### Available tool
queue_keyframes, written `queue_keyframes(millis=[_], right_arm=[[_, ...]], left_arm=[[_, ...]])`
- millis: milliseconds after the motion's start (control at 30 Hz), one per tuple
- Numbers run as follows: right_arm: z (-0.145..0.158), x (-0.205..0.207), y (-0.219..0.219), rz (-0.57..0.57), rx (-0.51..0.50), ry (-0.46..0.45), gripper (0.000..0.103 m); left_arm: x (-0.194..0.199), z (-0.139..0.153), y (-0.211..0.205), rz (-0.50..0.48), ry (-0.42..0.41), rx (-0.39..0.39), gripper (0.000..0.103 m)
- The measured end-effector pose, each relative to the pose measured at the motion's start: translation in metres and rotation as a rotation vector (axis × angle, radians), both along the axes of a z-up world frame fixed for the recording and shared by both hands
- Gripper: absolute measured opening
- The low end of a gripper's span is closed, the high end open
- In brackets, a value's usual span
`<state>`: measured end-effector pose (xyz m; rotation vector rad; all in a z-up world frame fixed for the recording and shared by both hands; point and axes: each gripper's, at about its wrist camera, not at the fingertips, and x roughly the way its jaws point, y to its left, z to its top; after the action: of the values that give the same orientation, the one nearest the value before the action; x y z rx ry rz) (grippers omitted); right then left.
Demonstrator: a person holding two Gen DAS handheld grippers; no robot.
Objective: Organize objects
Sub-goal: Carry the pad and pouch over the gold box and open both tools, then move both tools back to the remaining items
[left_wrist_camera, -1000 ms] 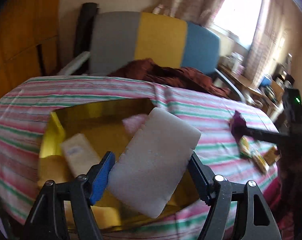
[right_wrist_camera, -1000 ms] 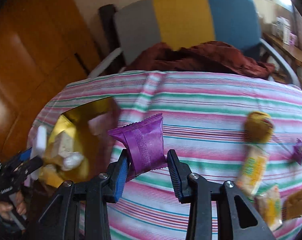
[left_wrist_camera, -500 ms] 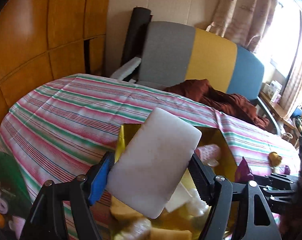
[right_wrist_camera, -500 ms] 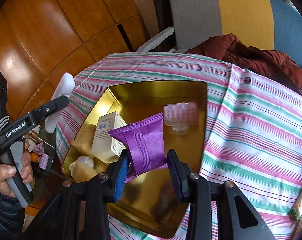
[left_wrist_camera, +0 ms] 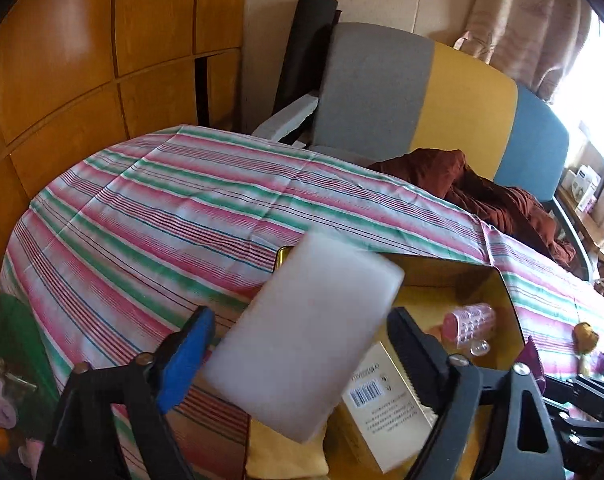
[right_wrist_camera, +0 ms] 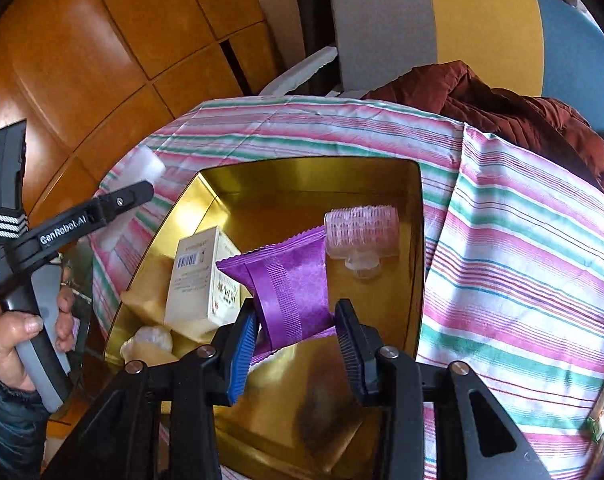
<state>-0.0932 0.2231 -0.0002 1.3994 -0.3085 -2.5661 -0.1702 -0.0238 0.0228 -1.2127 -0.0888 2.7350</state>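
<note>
Over the gold tray (right_wrist_camera: 206, 200), right tongs (right_wrist_camera: 296, 346) clamp a purple packet (right_wrist_camera: 290, 284); left tongs (left_wrist_camera: 298, 356) clamp a white block (left_wrist_camera: 305, 332).

Striped table (right_wrist_camera: 521, 248) bears gold tray (right_wrist_camera: 415, 184)

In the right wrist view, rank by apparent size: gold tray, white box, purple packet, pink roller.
1. Gold tray
2. White box and purple packet: alike, and the packet is nearer the camera, so unranked
3. Pink roller

You have one gold tray (right_wrist_camera: 417, 240), one white block (left_wrist_camera: 305, 336), one purple packet (right_wrist_camera: 290, 284), one hair roller (right_wrist_camera: 361, 228), one barcoded box (right_wrist_camera: 202, 272).
</note>
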Motion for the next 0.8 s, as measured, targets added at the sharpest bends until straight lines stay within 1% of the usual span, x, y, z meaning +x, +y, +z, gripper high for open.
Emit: queue_keyframes(millis=[67,100,133,233,367,467,600,800], right_arm=[[0.001,-0.002,0.001,-0.015,0.000,0.006,0.041],[0.001,-0.003,0.001,-0.019,-0.002,0.008,0.045],[0.000,-0.003,0.002,-0.025,-0.002,0.007,0.047],[-0.001,-0.001,0.004,-0.033,-0.003,0.007,0.047],[0.000,0.010,0.005,-0.039,0.008,0.011,0.051],[0.001,0.019,0.006,-0.058,0.035,0.016,0.055],[0.002,0.031,0.011,-0.090,0.057,0.026,0.055],[0.006,0.051,0.018,-0.121,0.115,0.057,0.056]], left_arm=[[-0.001,0.000,-0.002,0.015,0.009,0.001,0.100],[0.001,0.001,-0.002,0.019,0.013,0.003,0.101],[0.002,0.001,-0.003,0.021,0.010,0.007,0.101],[0.013,0.003,-0.008,0.023,0.013,0.046,0.101],[0.037,0.006,-0.006,0.023,0.046,0.053,0.101],[0.056,0.009,0.000,0.002,0.057,0.067,0.101],[0.081,0.010,0.014,-0.043,0.073,0.068,0.101],[0.104,0.012,0.034,-0.107,0.073,0.077,0.101]])
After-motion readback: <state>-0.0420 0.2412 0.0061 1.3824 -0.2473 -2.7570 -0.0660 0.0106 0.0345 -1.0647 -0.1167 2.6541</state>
